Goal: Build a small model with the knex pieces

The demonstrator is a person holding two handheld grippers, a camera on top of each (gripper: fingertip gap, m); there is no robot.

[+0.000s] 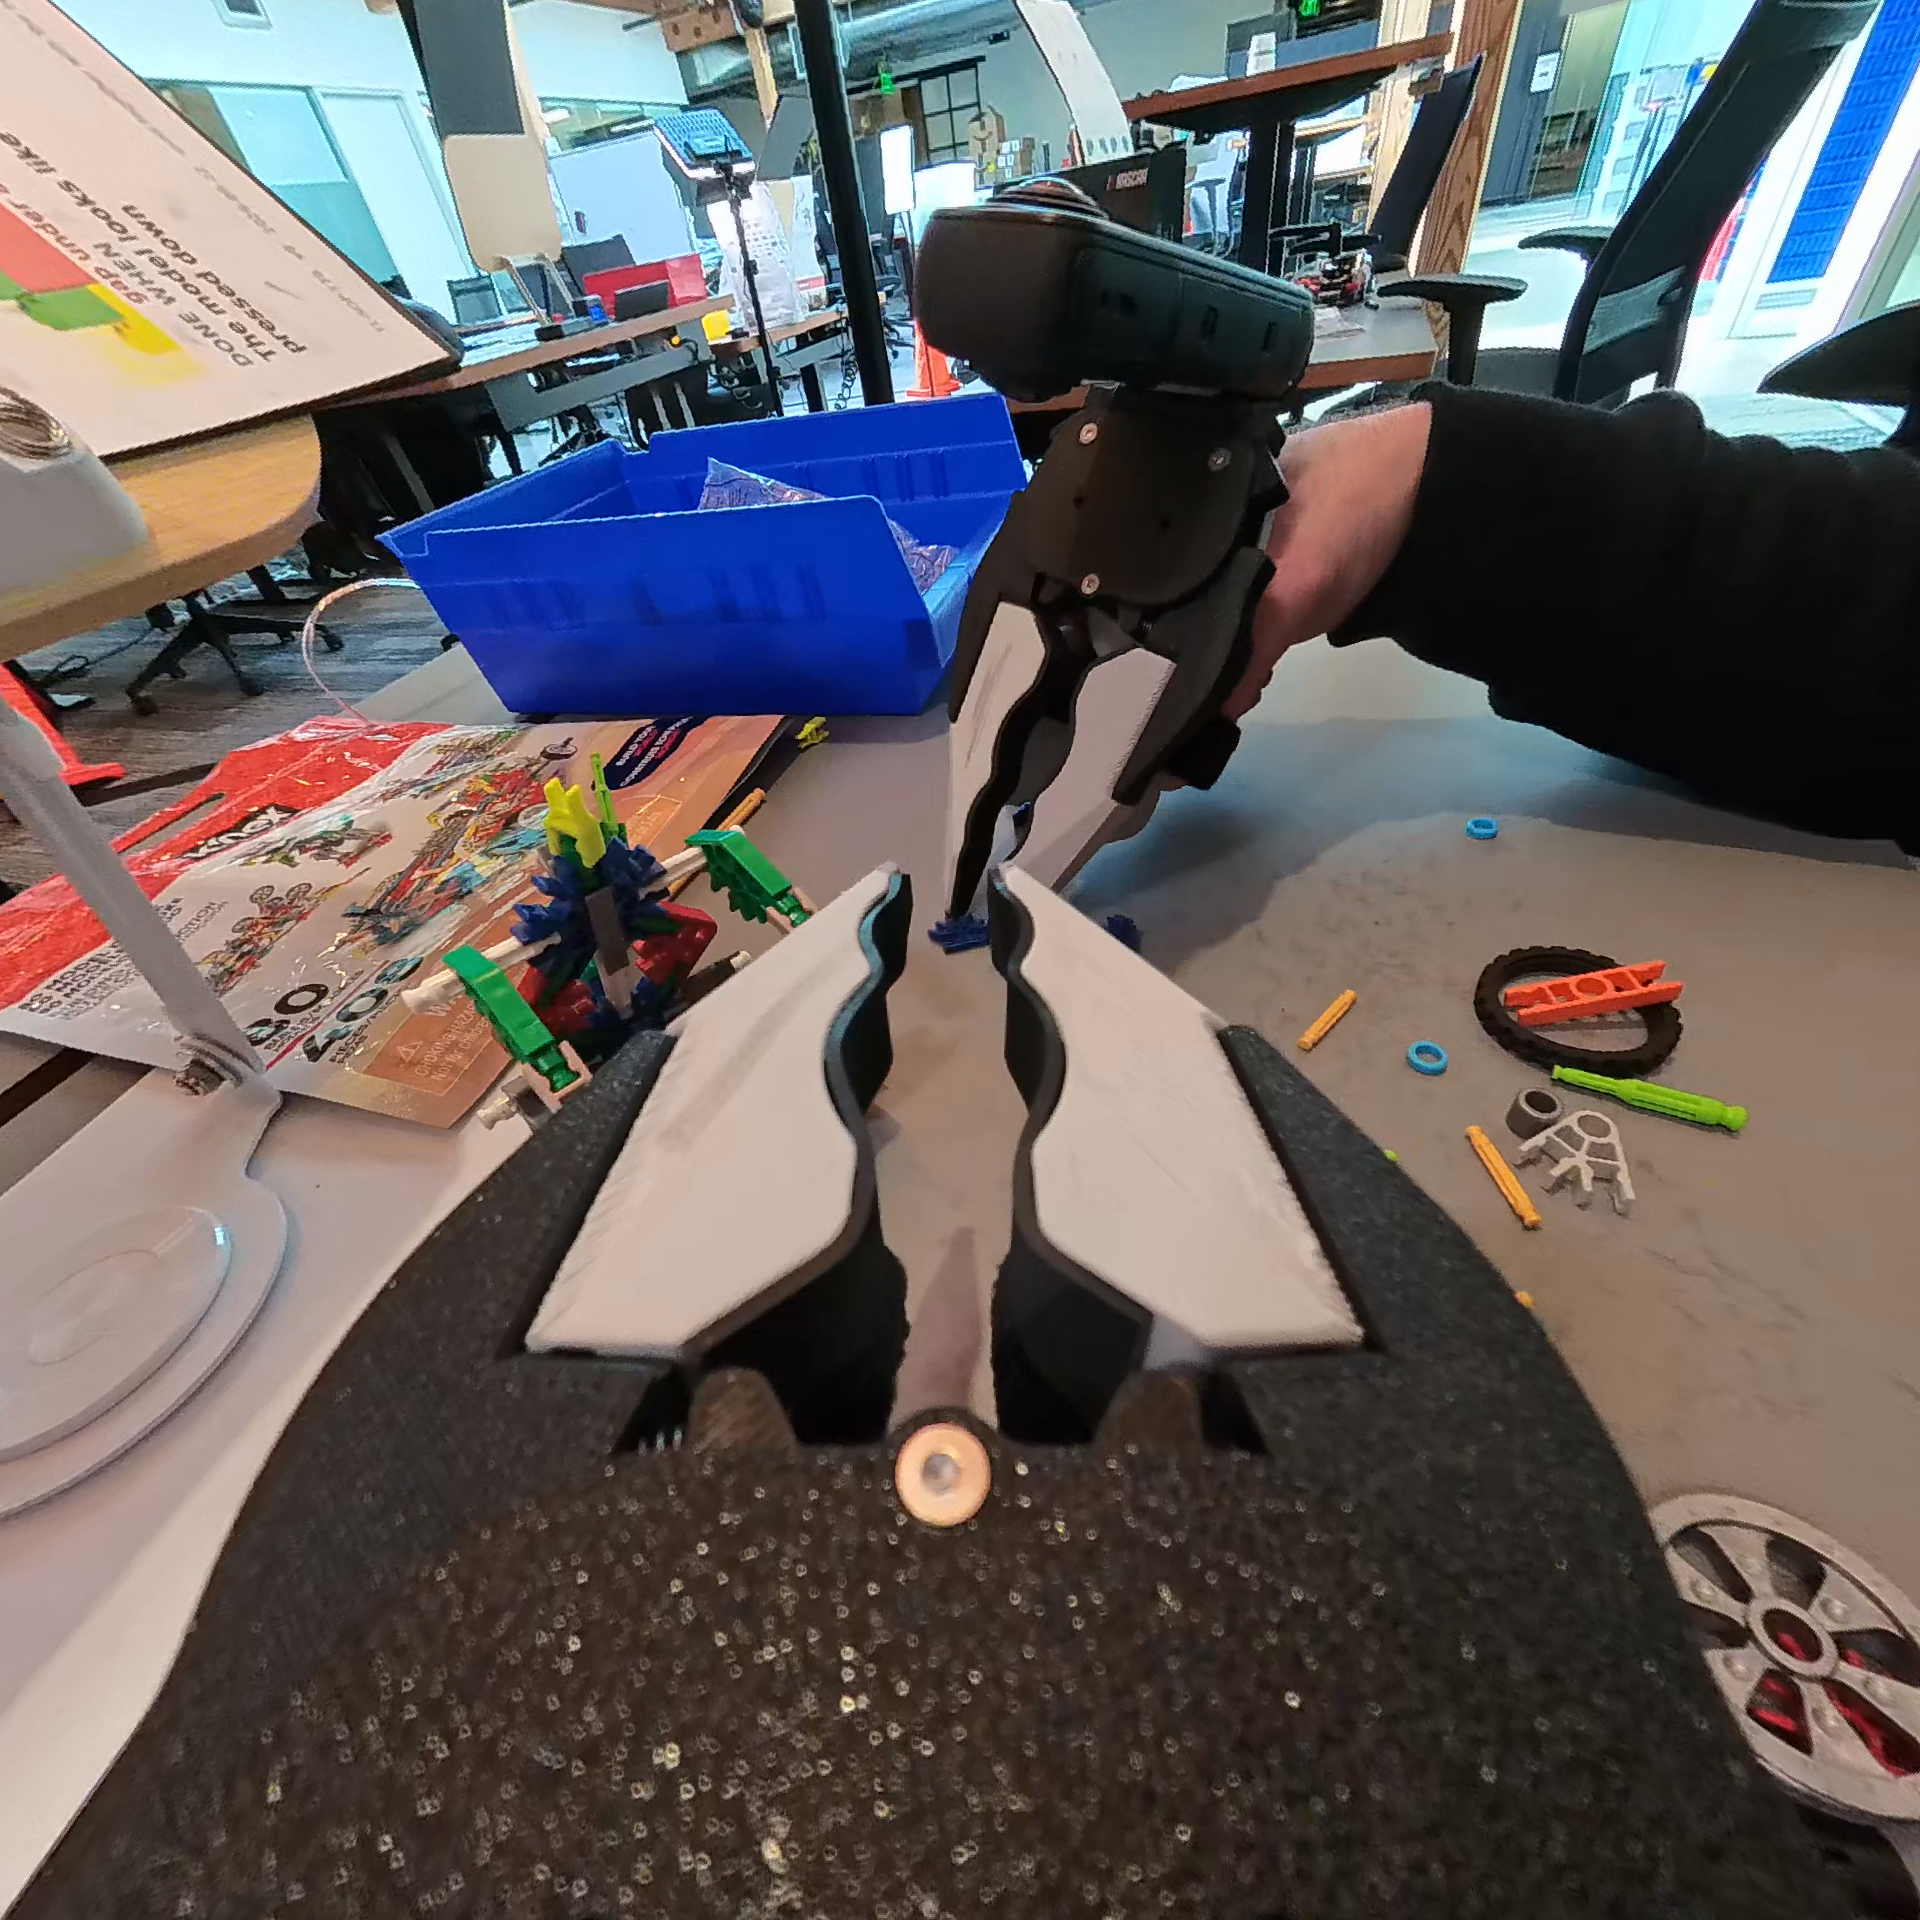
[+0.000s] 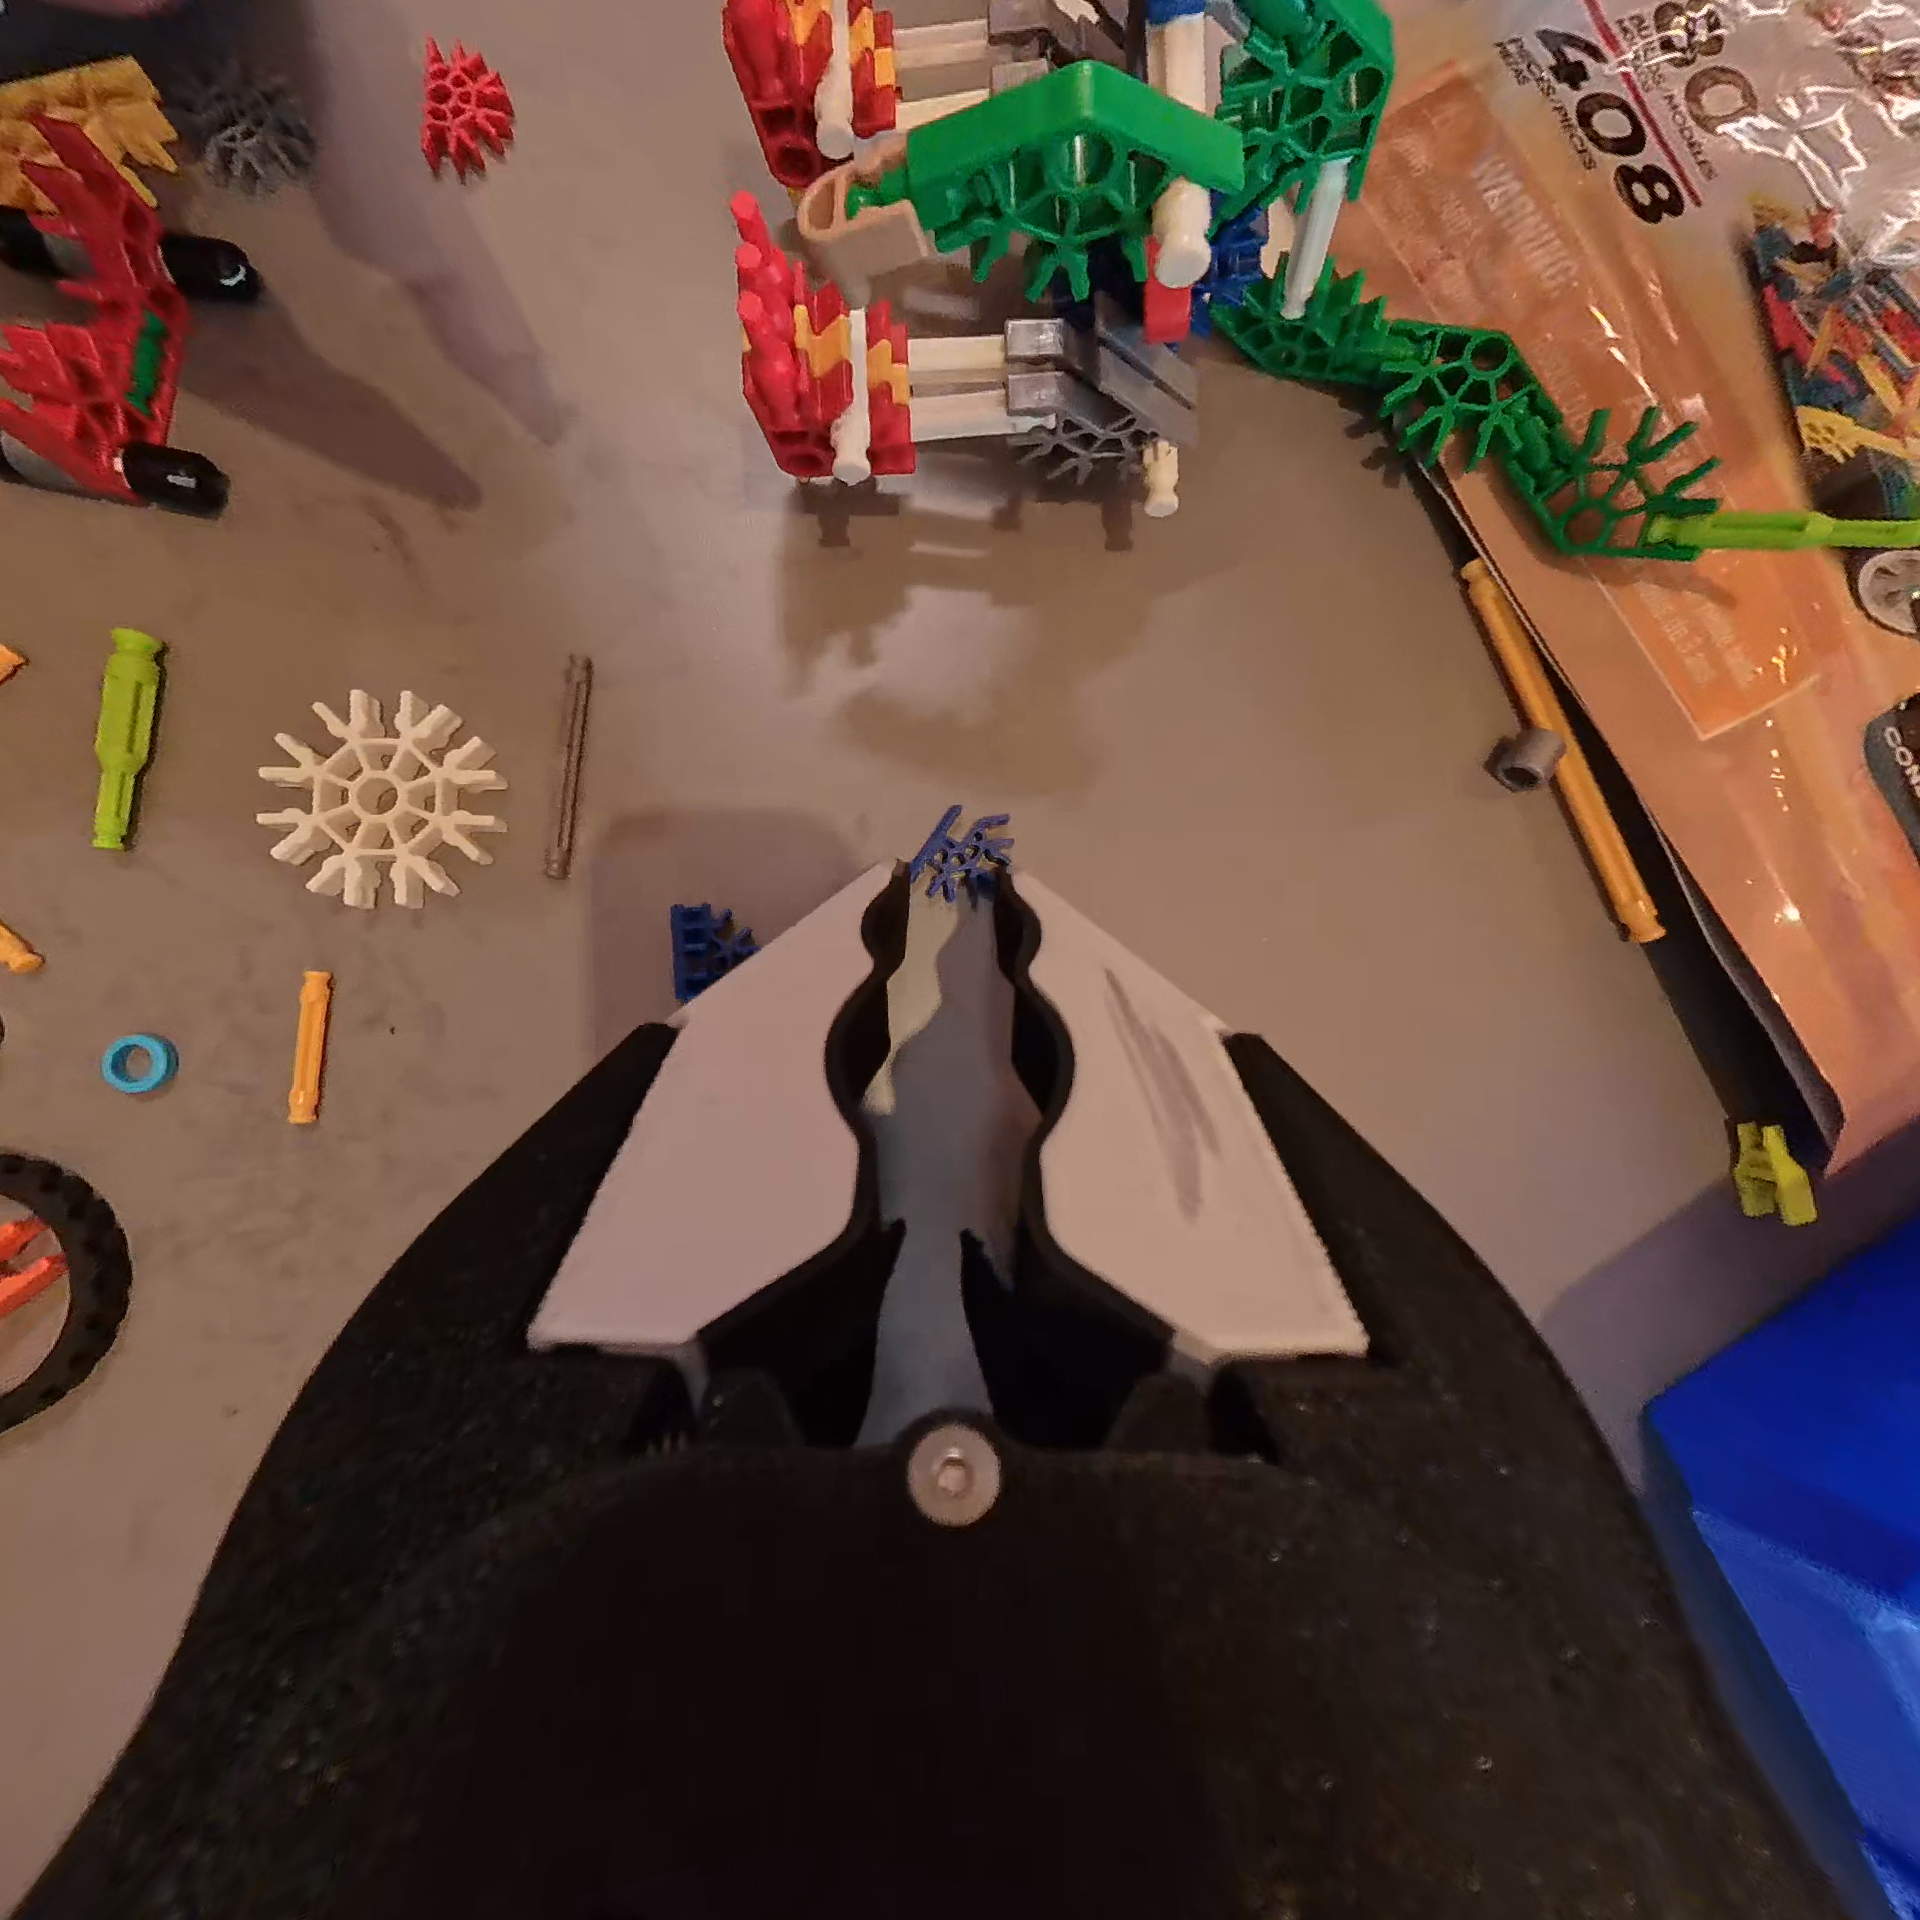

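Right wrist view: tool [image 2: 951,883] pinching blue connector [image 2: 961,850]

Each gripper [image 1: 948,894] has pale grey fingers [image 1: 727,1122] with wavy black pads. Its black speckled body carries a silver screw [image 1: 941,1473] at 6 o'clock. The person's sleeve [image 1: 1621,582] is black.

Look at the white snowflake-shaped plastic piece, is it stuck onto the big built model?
No, the white snowflake-shaped plastic piece lies alone on the grey table, well apart from the red, green and grey built model.

Toy pieces spread out on the bench [image 1: 1558,1351]

The bin [image 1: 686,613] sits at the back, the toy model [image 1: 613,935] stands in front of it on the left, and the tire [image 1: 1577,1013] lies to the right.
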